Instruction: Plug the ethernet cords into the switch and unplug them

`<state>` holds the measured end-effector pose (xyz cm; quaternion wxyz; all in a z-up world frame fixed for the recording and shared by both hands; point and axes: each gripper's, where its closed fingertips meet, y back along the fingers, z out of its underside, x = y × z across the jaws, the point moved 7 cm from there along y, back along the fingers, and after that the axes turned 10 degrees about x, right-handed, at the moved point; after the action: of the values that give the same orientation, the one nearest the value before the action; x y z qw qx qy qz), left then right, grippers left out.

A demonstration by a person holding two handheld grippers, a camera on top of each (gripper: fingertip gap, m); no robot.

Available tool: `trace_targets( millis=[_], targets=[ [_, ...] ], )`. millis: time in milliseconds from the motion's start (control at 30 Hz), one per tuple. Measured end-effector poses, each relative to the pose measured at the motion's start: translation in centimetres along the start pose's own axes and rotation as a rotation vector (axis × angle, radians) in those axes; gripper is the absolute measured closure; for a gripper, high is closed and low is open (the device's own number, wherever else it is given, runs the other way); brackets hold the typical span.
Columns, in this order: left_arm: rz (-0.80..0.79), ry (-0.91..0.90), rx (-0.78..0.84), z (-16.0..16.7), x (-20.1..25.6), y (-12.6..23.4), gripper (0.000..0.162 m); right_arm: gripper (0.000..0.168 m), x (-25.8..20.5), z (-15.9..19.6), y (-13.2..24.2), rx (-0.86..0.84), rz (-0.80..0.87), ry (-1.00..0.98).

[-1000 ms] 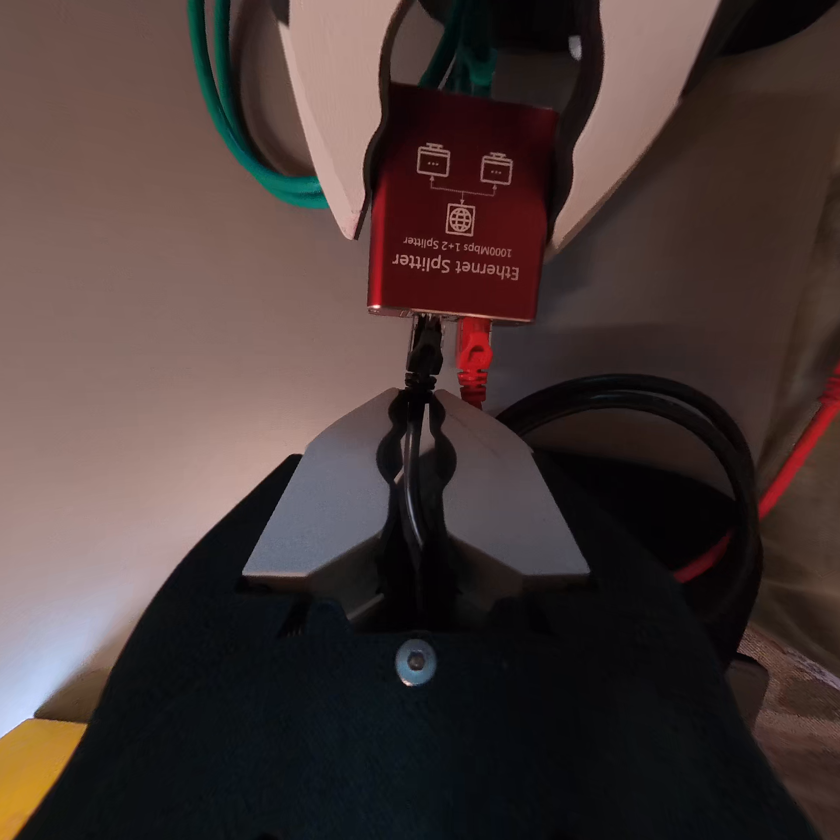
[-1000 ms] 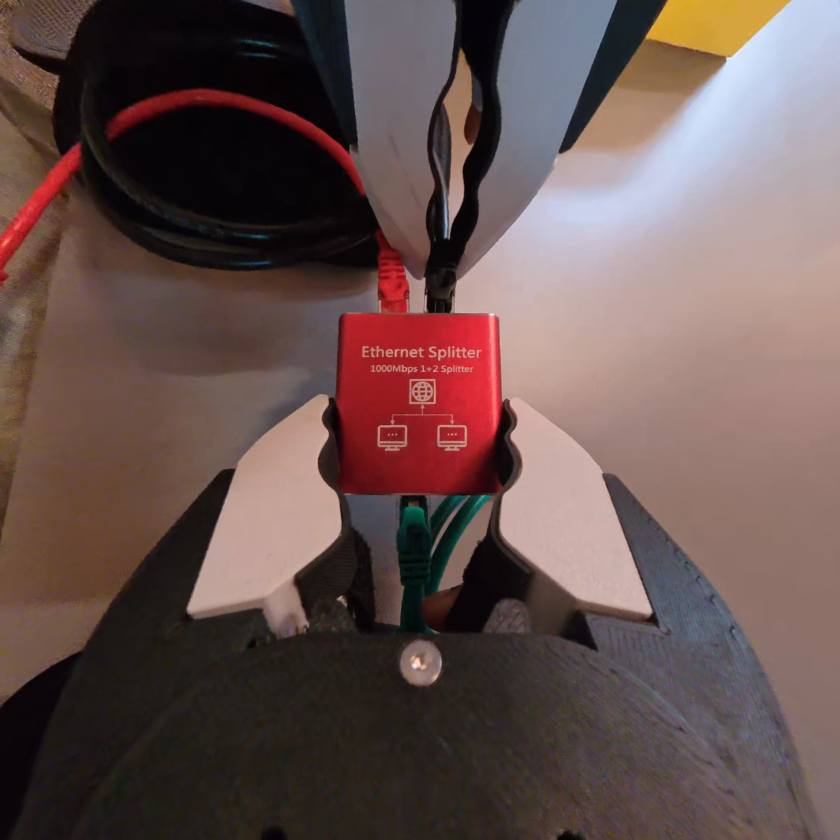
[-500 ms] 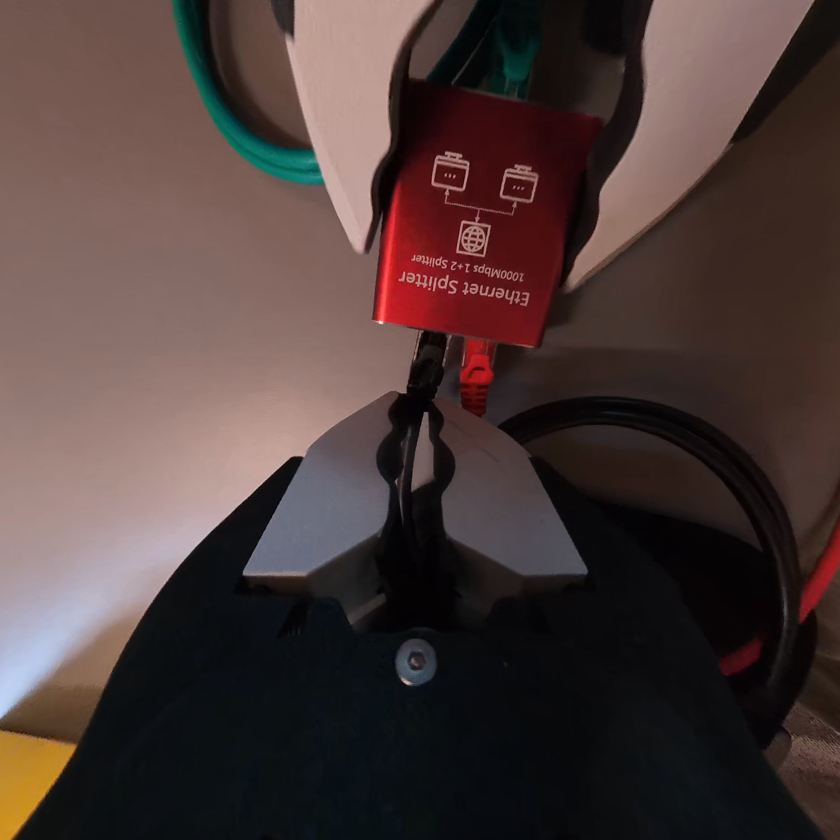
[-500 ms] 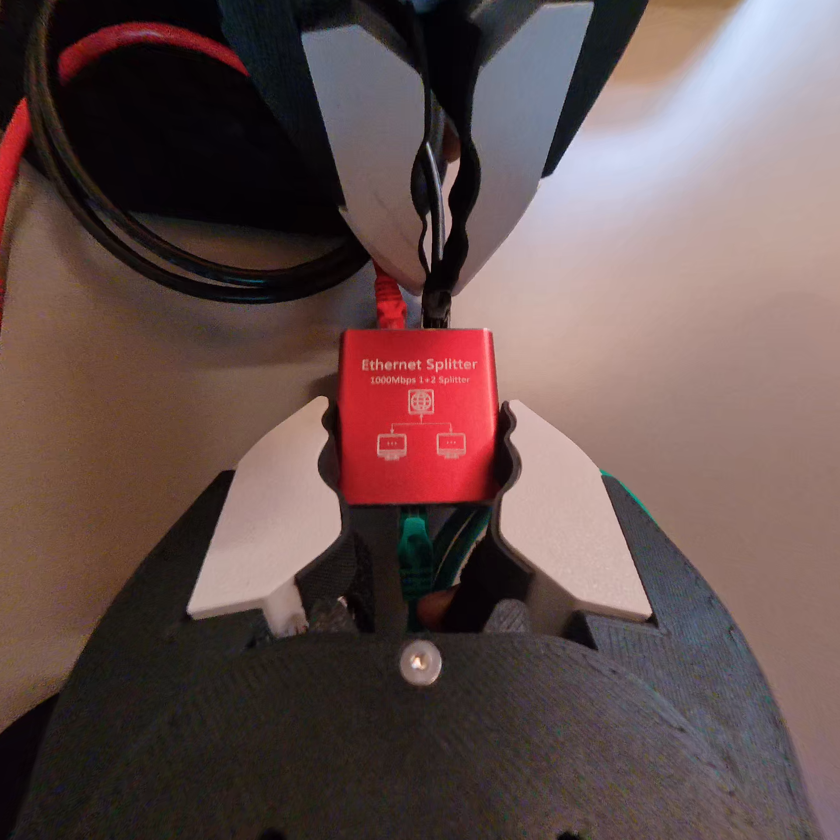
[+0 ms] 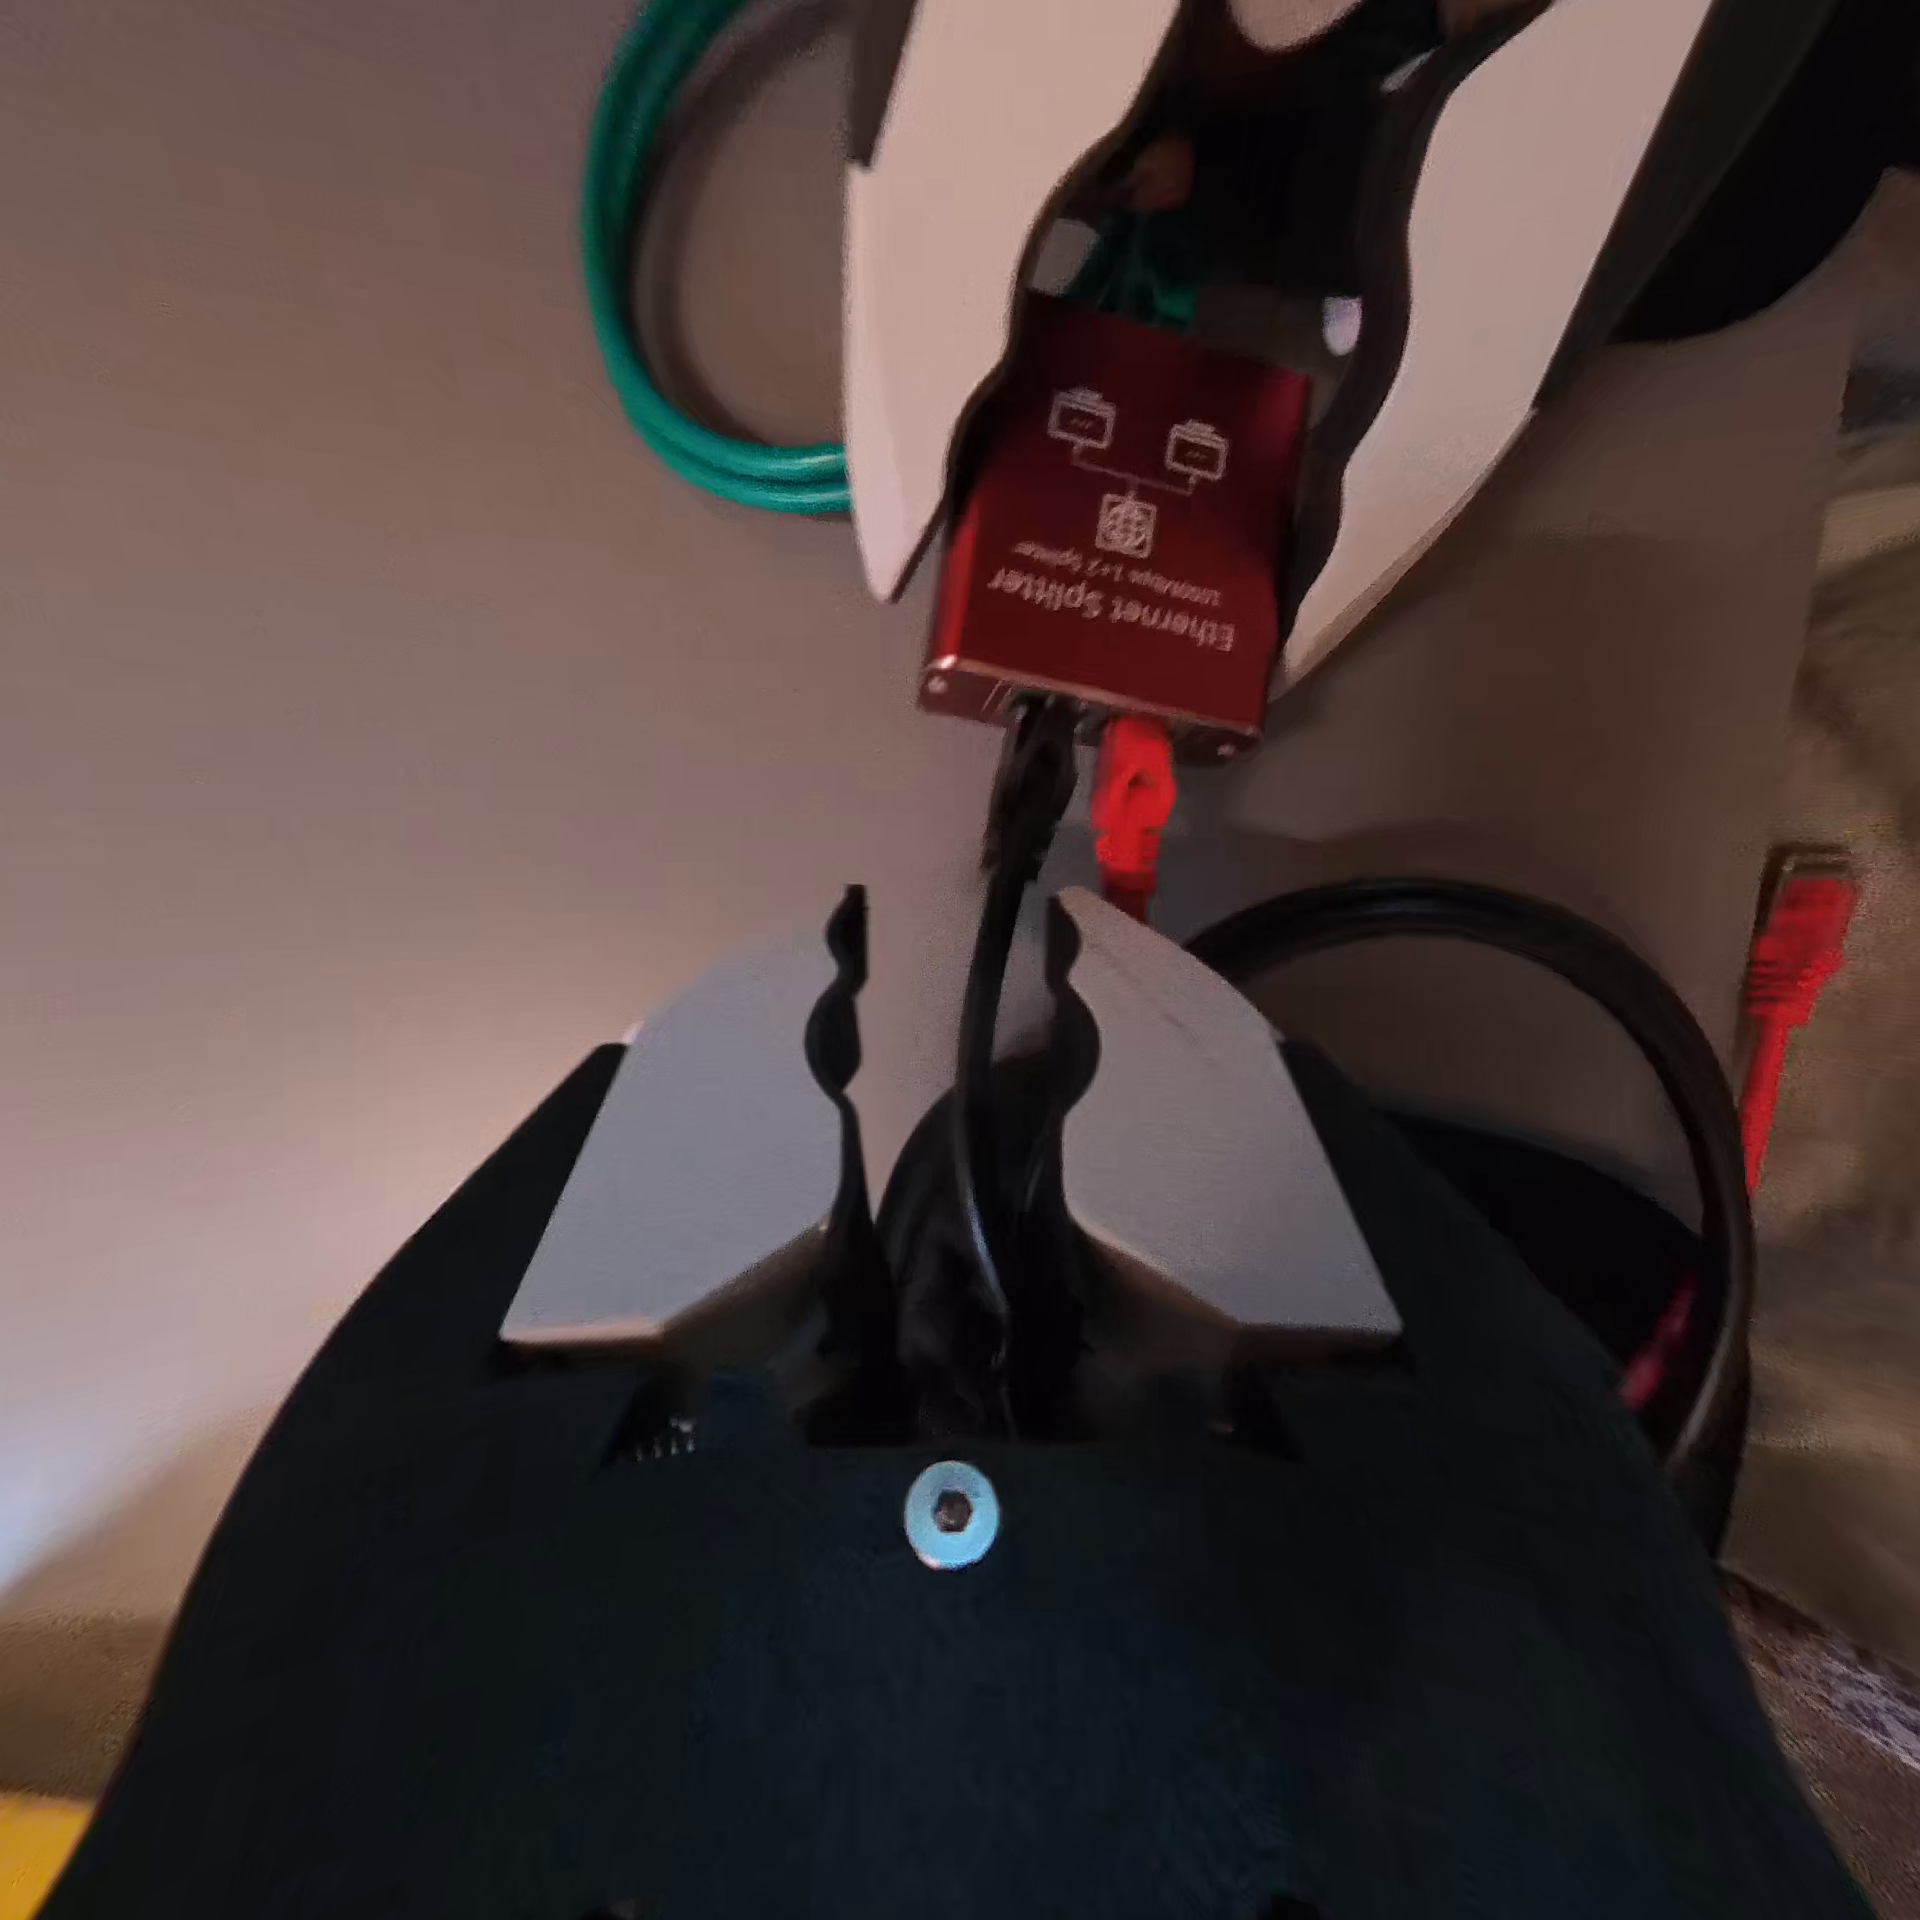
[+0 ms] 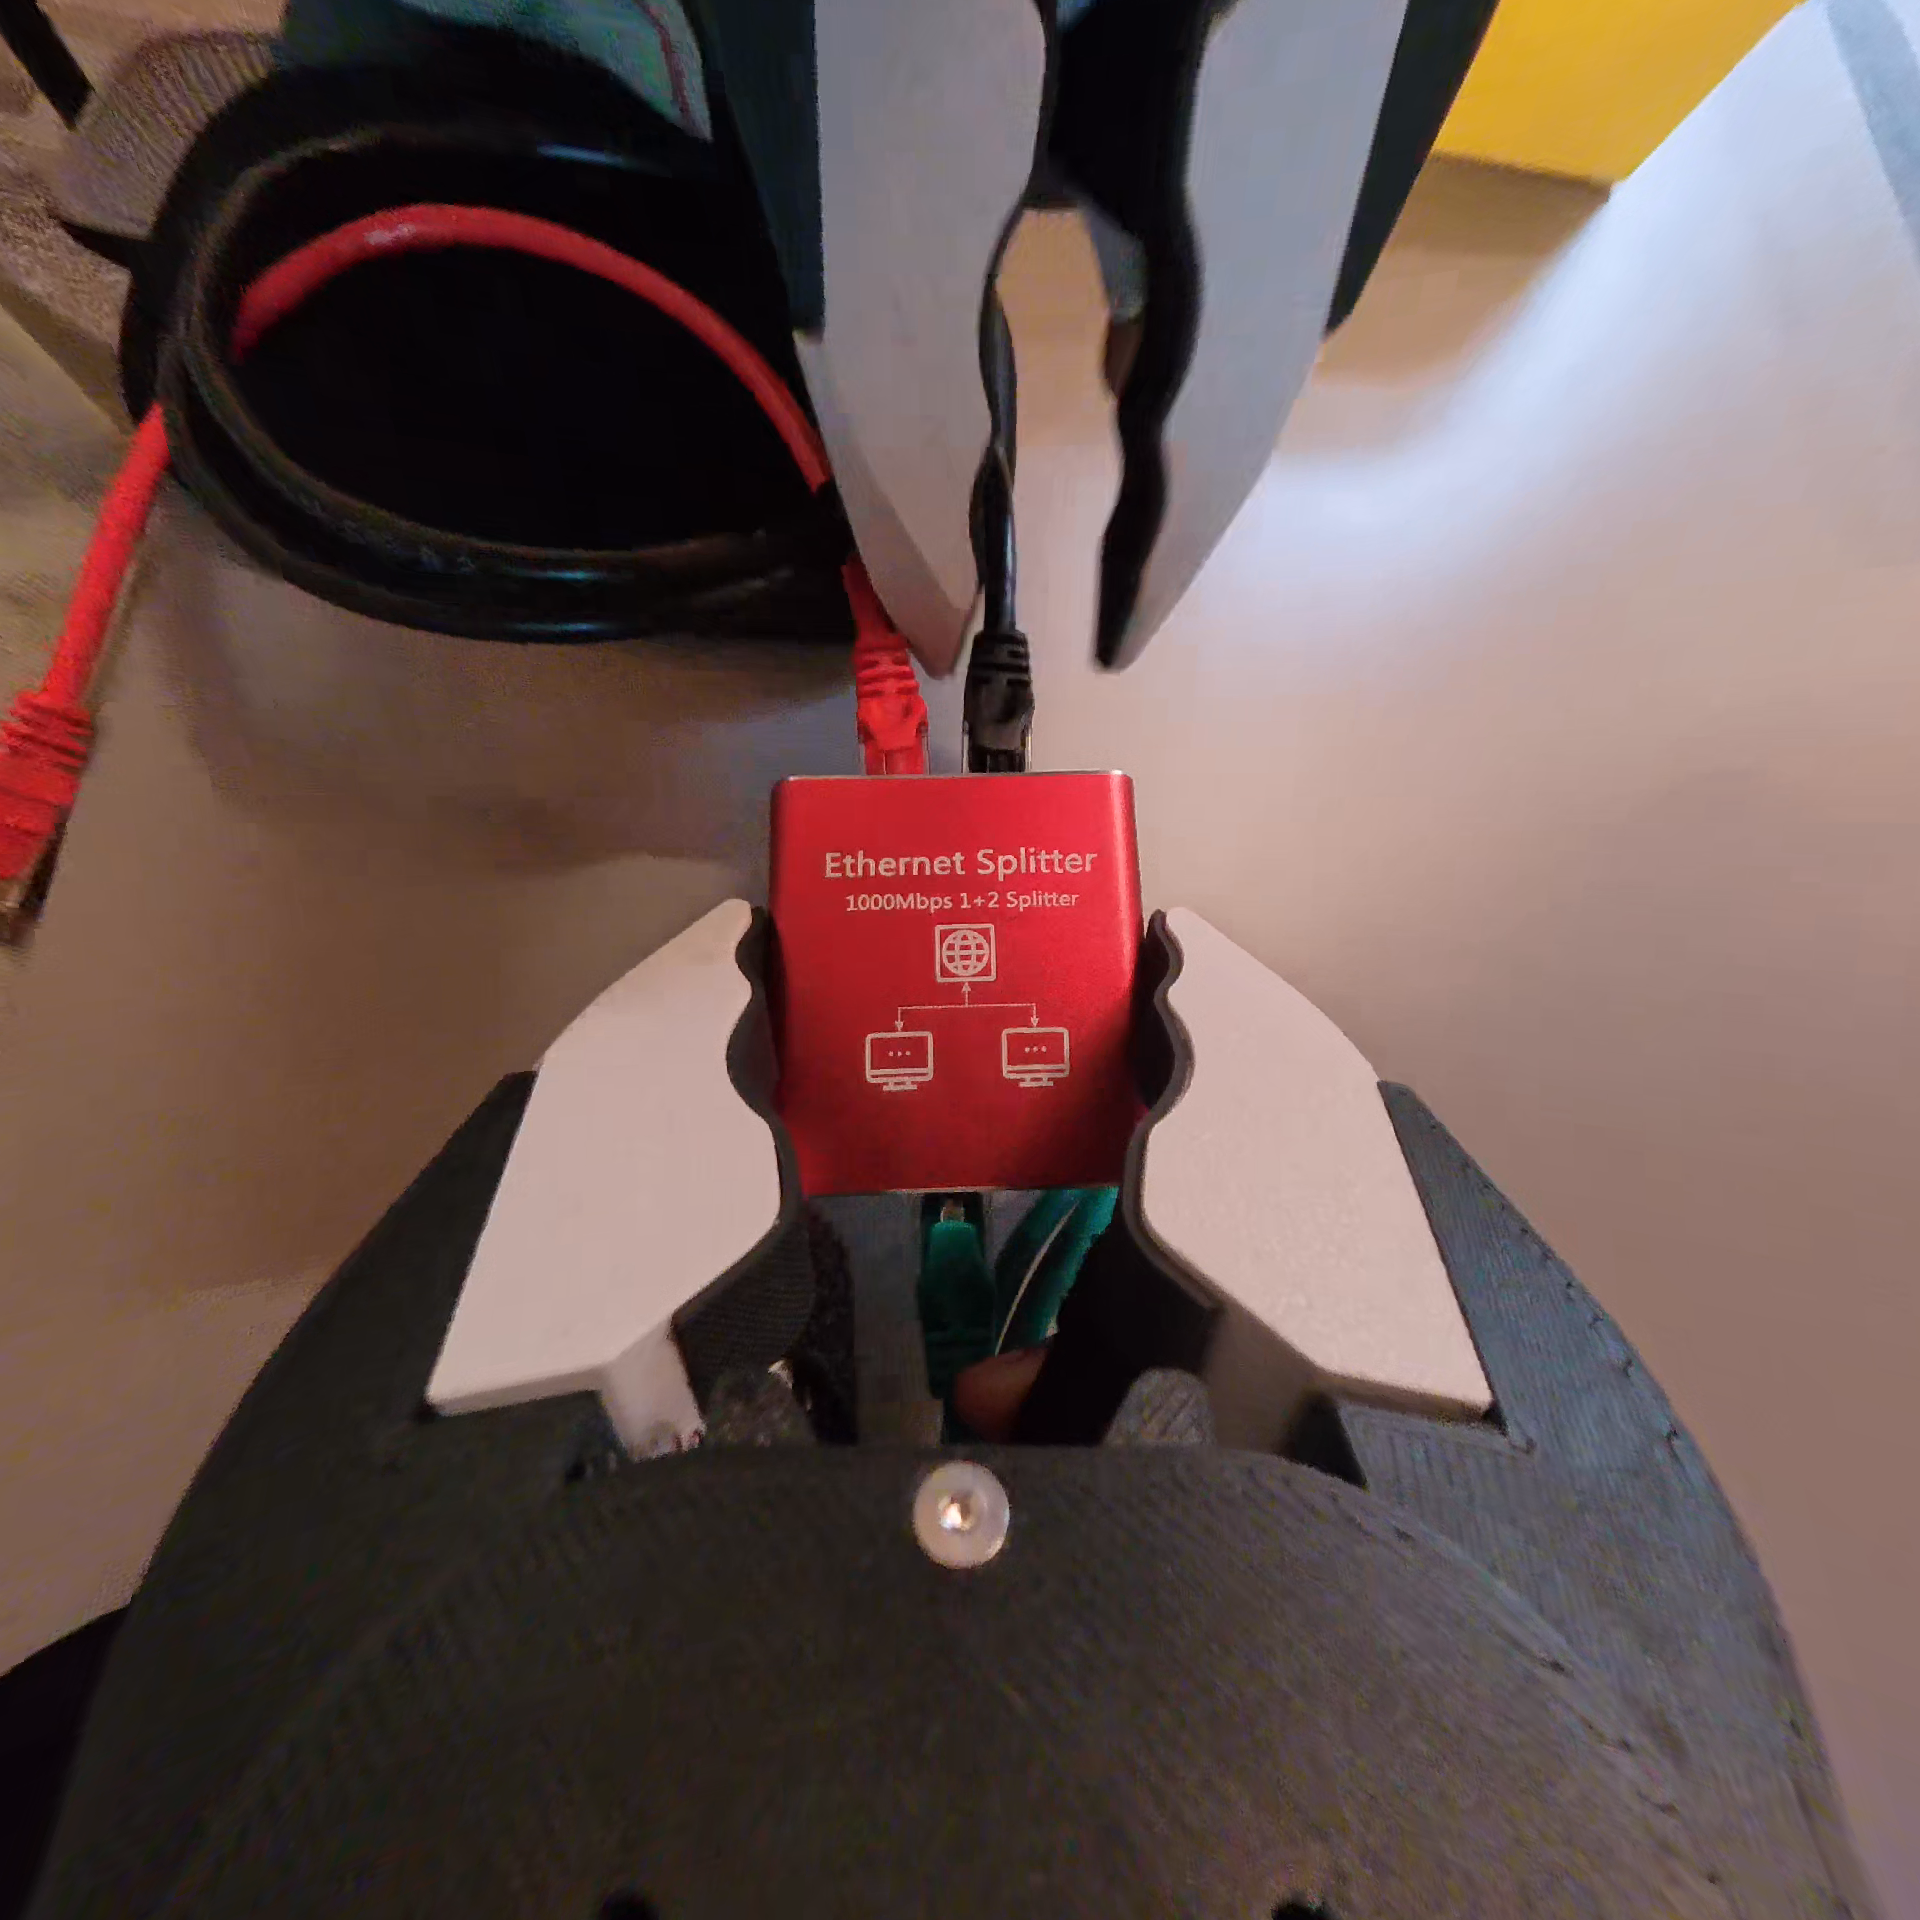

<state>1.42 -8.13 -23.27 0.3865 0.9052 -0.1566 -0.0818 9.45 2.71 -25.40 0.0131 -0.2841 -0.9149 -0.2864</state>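
Right wrist view: the right gripper clamps the red ethernet splitter, likely steadying it; the left gripper, fingers apart, straddles the plugged black cord.

White lettering and icons (network diagram) mark the red switch.

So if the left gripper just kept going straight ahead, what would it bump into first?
Probably the black plug of the black cord that runs between the open left gripper. Just behind it is the red switch, which the right gripper clamps. Depth is hard to judge.
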Motion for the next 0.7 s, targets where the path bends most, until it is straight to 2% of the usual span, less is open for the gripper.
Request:
trace_targets(
  millis=[67, 167, 267, 333, 533, 633, 700],
  targets=[
    [-0.071, -0.027, 0.059, -0.1, -0.3, 2.4, 0.121, 0.100, 0.1, -0.3, 0.6, -0.010, 0.037, 0.042],
    [-0.115, -0.029, 0.206, -0.1, 0.0, 5.5, 0.129, 0.100, 0.1, -0.8, 1.7, 0.024, 0.061, 0.060],
    [-0.076, -0.024, 0.367, -0.2, 0.5, 6.2, 0.135, 0.100, -0.1, -1.4, 2.2, 0.066, 0.069, 0.096],
    [0.010, -0.010, 0.457, -0.5, 0.9, 5.6, 0.140, 0.099, -0.4, -1.8, 2.1, 0.085, 0.055, 0.107],
    [0.165, -0.142, 0.429, -0.5, 1.7, 3.5, 0.149, 0.099, -1.2, -2.6, 2.1, 0.136, 0.014, 0.112],
    [0.172, -0.163, 0.399, -0.5, 1.7, 3.3, 0.146, 0.099, -1.2, -2.6, 2.2, 0.149, 0.004, 0.095],
    [0.182, -0.159, 0.404, -0.5, 1.7, 3.2, 0.153, 0.100, -1.2, -2.6, 2.2, 0.161, 0.003, 0.085]
  ],
)
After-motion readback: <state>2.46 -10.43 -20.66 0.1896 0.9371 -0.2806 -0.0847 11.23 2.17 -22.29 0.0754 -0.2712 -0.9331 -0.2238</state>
